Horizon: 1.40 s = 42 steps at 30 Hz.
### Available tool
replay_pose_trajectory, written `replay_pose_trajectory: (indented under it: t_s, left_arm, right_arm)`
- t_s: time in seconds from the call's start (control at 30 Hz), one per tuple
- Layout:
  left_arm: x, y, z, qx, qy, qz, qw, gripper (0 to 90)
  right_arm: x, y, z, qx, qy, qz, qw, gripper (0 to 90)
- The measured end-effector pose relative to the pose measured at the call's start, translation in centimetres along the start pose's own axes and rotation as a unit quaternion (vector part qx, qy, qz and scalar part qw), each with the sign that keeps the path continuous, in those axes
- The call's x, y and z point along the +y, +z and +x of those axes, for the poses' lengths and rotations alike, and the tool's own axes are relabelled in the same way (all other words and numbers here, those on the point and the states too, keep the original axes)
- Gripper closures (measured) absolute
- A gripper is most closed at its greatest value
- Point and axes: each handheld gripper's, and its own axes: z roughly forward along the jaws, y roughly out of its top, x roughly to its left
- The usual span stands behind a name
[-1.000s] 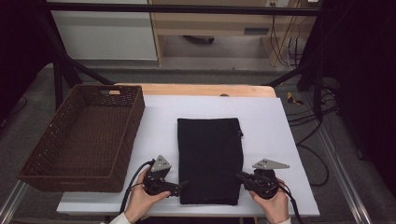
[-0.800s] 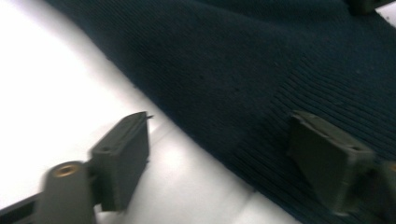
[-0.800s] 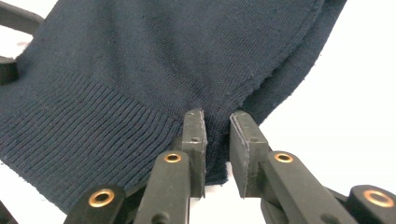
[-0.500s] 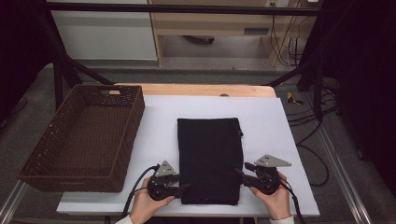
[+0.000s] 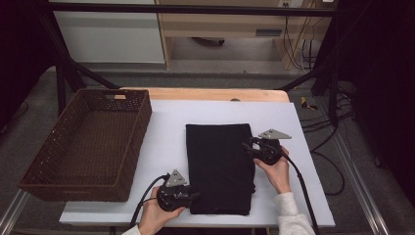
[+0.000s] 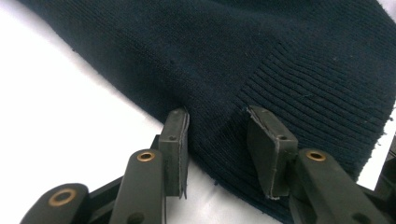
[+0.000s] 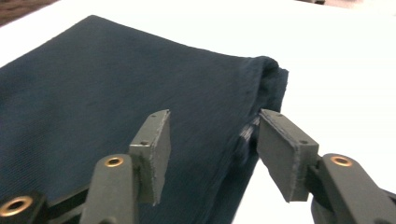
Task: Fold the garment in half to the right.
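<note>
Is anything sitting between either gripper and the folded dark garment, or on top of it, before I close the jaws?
Nothing visible. The left gripper already straddles the folded dark garment at its near left edge, and the right gripper straddles its right edge farther up. The cloth's top is bare. The wicker basket stands apart at the left.

The folded dark garment [image 6: 261,70] runs off the top and right edges of the left gripper view, and off the left and bottom edges of the right gripper view, where its far corner [image 7: 273,70] is blurred. In the high view the person's forearms are cut off at the bottom edge. The basket's [image 5: 54,183] near left corner overhangs the table.
</note>
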Motion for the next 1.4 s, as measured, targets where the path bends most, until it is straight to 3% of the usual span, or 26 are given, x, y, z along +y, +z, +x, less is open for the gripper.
replay_pose_trajectory:
  t_s: [0.2,0.33,0.43,0.57,0.63,0.7,0.8,1.0,1.13,1.23,1.4]
  left_arm:
    - [0.0,0.0,-0.1,0.001,0.002,0.000,1.0000,59.8]
    - [0.0,0.0,-0.1,0.002,0.004,0.000,1.0000,59.8]
    - [0.0,0.0,-0.1,0.003,0.005,-0.001,1.0000,59.8]
    - [0.0,0.0,-0.1,0.003,0.006,0.000,1.0000,59.9]
    - [0.0,0.0,-0.1,0.004,0.006,0.000,1.0000,59.9]
    - [0.0,0.0,-0.2,0.004,0.008,0.000,1.0000,59.9]
    - [0.0,0.0,-0.1,0.003,0.007,-0.001,1.0000,59.9]
    - [0.0,-0.1,0.1,-0.001,0.006,-0.003,1.0000,58.7]
    - [0.0,-0.1,0.3,-0.006,0.003,-0.009,0.9999,54.7]
    - [0.1,-0.3,0.6,-0.008,0.003,-0.013,0.9999,50.3]
    - [0.4,-0.8,1.1,-0.018,0.007,-0.032,0.9993,40.4]
  right_arm:
    - [0.4,3.1,-1.5,-0.003,0.014,0.021,0.9997,58.8]
    - [0.5,4.1,-2.0,0.004,0.022,0.035,0.9991,83.4]
    - [1.0,4.1,-1.9,0.000,0.010,0.040,0.9991,86.5]
    - [1.6,3.3,-2.2,-0.019,0.014,-0.006,0.9997,86.9]
    - [1.5,3.5,-2.4,-0.038,0.010,0.000,0.9992,86.9]
    - [1.0,4.0,-2.9,-0.043,0.014,0.020,0.9988,86.6]
    - [0.5,4.4,-2.9,-0.038,0.017,0.021,0.9989,84.1]
    - [1.1,3.3,-2.7,-0.040,0.019,0.012,0.9989,59.4]
    - [1.6,1.9,-2.2,-0.024,0.014,0.002,0.9996,42.4]
    - [1.7,0.6,-1.8,-0.007,0.019,-0.020,0.9996,35.5]
    - [1.3,-1.4,-1.3,0.019,0.032,-0.019,0.9991,24.6]
